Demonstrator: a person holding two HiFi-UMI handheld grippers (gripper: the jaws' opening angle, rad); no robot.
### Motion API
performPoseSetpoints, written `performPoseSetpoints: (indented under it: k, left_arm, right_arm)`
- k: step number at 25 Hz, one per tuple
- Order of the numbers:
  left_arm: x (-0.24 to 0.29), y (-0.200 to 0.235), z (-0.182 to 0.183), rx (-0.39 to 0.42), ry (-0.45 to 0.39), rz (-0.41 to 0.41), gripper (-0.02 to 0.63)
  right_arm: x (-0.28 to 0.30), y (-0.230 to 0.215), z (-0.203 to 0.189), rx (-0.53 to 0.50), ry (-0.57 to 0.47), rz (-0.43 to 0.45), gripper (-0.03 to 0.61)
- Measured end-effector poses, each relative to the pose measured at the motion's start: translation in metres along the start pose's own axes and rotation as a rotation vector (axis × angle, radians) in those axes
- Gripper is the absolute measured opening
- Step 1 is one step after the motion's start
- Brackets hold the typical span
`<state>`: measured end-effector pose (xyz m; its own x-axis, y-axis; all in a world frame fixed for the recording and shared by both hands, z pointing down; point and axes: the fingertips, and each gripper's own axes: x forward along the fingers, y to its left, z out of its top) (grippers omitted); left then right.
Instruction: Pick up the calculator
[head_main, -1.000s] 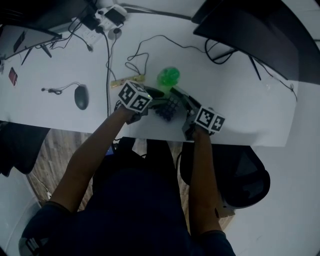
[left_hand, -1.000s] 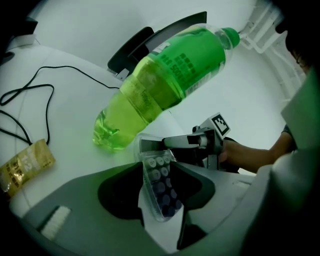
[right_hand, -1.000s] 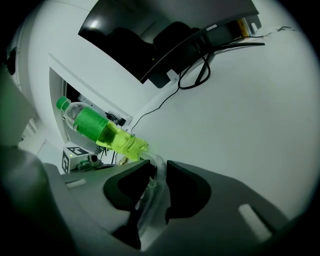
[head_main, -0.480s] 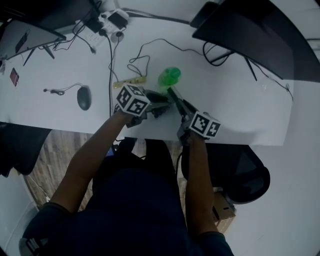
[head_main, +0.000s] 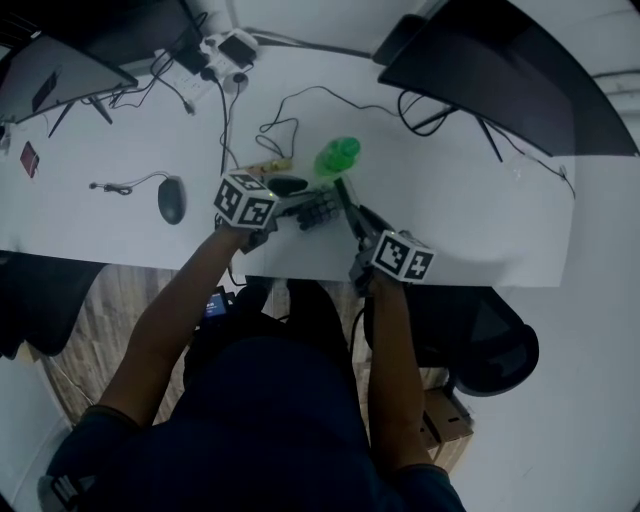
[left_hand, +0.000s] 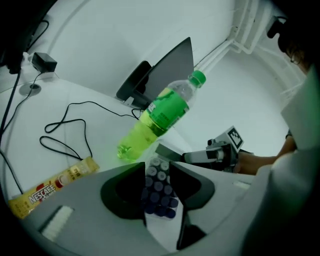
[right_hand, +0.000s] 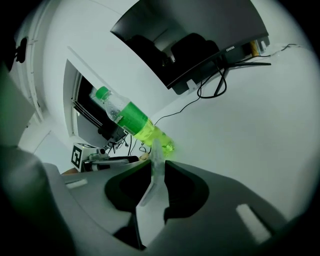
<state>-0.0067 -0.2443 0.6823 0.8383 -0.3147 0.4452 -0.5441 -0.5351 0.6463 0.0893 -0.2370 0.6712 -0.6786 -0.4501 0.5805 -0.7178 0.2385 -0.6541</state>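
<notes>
The calculator (head_main: 319, 209), pale with dark round keys, hangs between my two grippers near the desk's front edge. My left gripper (head_main: 297, 209) is shut on one end; in the left gripper view the keys (left_hand: 159, 192) fill the gap between its jaws (left_hand: 159, 175). My right gripper (head_main: 347, 203) comes from the other side, its jaws closing. The calculator's thin edge (right_hand: 156, 162) stands pressed between its pads (right_hand: 157, 175). A green bottle (head_main: 337, 157) stands just behind.
Near the left gripper lie a sachet (head_main: 265, 166), a black oval object (head_main: 288, 185) and a looped cable (head_main: 280, 125). A mouse (head_main: 171, 198) sits farther left, a power strip (head_main: 215, 52) at the back. A monitor (head_main: 500, 70) fills the right rear. The desk's front edge (head_main: 300, 268) runs under my hands.
Both grippers have drawn closer together round the calculator and shifted a little left with it. The right gripper's jaws have narrowed onto its edge.
</notes>
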Motion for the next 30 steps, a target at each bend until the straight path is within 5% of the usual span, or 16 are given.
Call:
performPoseSetpoints:
  k: [10, 30]
  left_arm:
    - [-0.028, -0.016, 0.004, 0.028, -0.035, -0.010, 0.153]
    - [-0.136, -0.065, 0.043, 0.217, -0.179, 0.020, 0.152]
  right_arm:
    - [-0.022, 0.020, 0.006, -0.032, -0.066, 0.008, 0.092]
    - [-0.088, 0.093, 0.033, -0.140, -0.213, 0.016, 0.092]
